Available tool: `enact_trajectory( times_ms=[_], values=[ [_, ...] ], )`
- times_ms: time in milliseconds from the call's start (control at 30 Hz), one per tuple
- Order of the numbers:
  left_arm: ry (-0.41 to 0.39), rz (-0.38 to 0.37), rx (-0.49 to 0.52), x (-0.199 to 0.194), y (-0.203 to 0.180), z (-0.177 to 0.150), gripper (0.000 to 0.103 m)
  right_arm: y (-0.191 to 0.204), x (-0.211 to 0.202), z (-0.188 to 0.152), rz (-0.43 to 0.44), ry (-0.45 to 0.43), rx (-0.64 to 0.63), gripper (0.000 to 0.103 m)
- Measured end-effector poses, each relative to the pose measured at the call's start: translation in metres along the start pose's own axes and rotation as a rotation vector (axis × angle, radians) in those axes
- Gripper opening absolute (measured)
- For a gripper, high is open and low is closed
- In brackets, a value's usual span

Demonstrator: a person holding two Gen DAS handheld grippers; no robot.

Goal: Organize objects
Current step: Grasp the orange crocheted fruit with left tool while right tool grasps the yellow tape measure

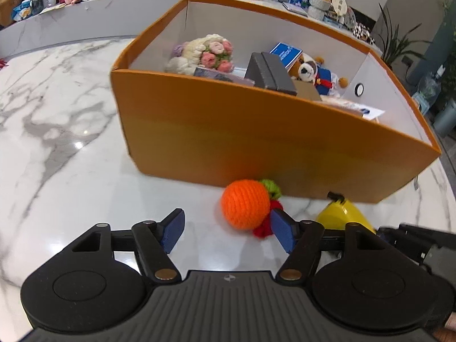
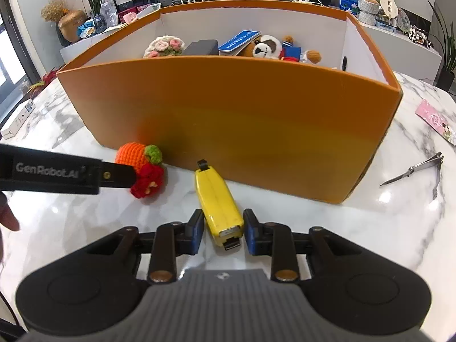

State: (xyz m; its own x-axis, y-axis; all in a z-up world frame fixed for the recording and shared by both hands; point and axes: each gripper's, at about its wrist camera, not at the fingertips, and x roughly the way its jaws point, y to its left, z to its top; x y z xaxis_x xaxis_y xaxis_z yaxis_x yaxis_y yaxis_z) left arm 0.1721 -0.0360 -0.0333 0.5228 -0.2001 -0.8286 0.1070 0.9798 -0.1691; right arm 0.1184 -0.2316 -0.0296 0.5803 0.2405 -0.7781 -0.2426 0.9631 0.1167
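On the marble worktop [image 2: 370, 228], just in front of the orange box [image 2: 228, 119], lie a crocheted orange toy [image 1: 245, 208] and a yellow USB stick [image 2: 219, 205]. Left gripper [image 1: 226, 229] has its jaws standing wide; the right blue pad sits against the toy's red part, the left pad is well clear of it, so nothing is gripped. Right gripper [image 2: 223, 230] has its jaws drawn in around the near end of the yellow USB stick, whose metal plug points toward the camera; both blue pads look to be touching its sides. Inside the box are a crocheted flower bouquet [image 1: 202, 54], a dark grey case [image 1: 270, 71], a blue booklet [image 1: 286, 52] and a plush dog [image 1: 310, 71]. At the worktop's right side lie nail clippers [image 2: 419, 168] and a pink card [image 2: 436, 119], well apart from the box.
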Motion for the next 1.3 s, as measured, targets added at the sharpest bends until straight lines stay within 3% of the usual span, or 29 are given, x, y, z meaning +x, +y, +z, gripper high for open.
enact_trajectory(
  times_ms=[133, 333, 367, 467, 667, 933, 1300],
  values=[
    [-0.025, 0.014, -0.027, 0.008, -0.007, 0.003, 0.082, 0.001, 0.001, 0.001, 0.003, -0.003, -0.004, 0.044],
    [-0.001, -0.021, -0.075, 0.021, -0.01, 0.007, 0.082, 0.001, 0.001, -0.002, -0.001, -0.011, -0.019, 0.049],
    [0.013, -0.034, -0.086, 0.024, -0.01, 0.007, 0.08, 0.001, 0.001, -0.002, -0.005, -0.014, -0.022, 0.049],
    [0.016, -0.049, -0.087, 0.024, -0.01, 0.008, 0.055, 0.001, 0.001, -0.003, -0.014, -0.02, -0.027, 0.049],
    [0.02, -0.028, -0.042, 0.022, -0.013, 0.004, 0.049, 0.002, 0.001, -0.004, -0.019, -0.019, -0.051, 0.048],
    [0.005, 0.023, 0.04, 0.015, -0.022, -0.004, 0.048, 0.004, 0.002, -0.001, -0.025, -0.017, -0.059, 0.023],
    [0.003, 0.07, 0.081, 0.009, -0.023, -0.008, 0.047, 0.006, 0.002, 0.0, -0.041, -0.013, -0.072, 0.022]
  ],
)
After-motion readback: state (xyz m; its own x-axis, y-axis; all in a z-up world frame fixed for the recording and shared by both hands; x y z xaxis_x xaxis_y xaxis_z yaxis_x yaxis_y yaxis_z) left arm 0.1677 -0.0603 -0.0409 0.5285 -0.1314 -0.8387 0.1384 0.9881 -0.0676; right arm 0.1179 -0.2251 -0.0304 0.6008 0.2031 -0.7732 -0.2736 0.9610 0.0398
